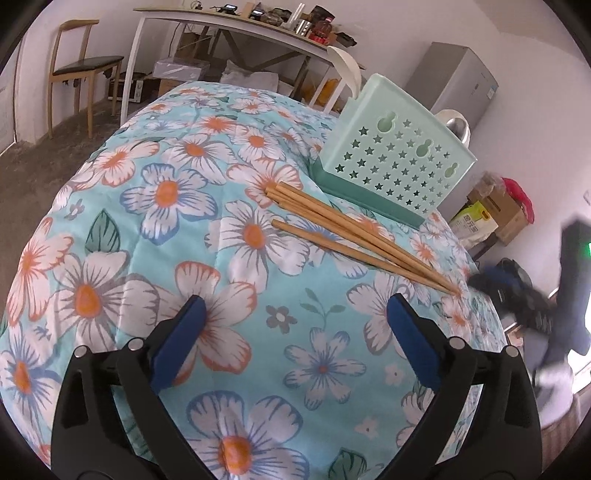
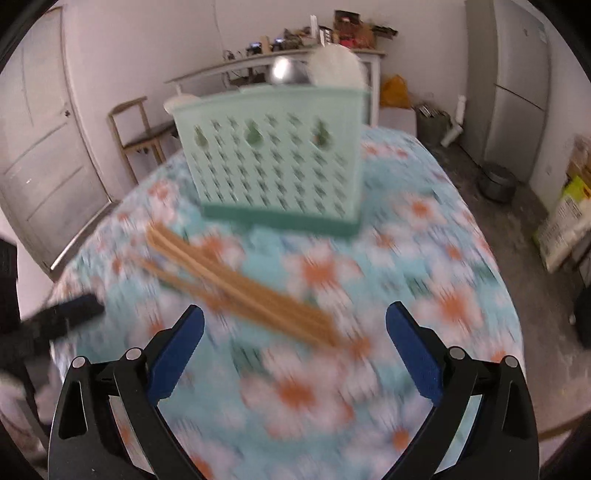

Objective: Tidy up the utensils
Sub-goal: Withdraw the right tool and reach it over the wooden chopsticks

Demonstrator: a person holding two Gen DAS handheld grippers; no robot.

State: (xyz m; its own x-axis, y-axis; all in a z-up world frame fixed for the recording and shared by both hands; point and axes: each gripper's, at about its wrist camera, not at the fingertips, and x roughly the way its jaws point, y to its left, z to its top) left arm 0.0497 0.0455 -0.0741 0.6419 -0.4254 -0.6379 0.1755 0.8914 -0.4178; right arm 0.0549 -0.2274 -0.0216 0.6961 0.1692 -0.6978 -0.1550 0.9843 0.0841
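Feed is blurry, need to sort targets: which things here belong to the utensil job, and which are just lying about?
Job: chopsticks, mint utensil holder, white spoon, metal ladle.
Lying about: wooden chair, cluttered white desk, grey fridge, cardboard box.

We saw the right gripper (image 2: pixel 294 325) with its blue fingers (image 2: pixel 177 350) spread wide and nothing between them, above a flowered cloth (image 2: pixel 424 258) on the bench. Blurred wooden chopsticks (image 2: pixel 236 288) lay bundled just ahead, near a mint green utensil holder (image 2: pixel 273 155) standing upright behind them.

A lived-in home: floral tablecloth (image 1: pixel 184 229), wooden chair (image 1: pixel 79 70), fridge (image 2: pixel 517 85), cluttered side table (image 1: pixel 229 22).
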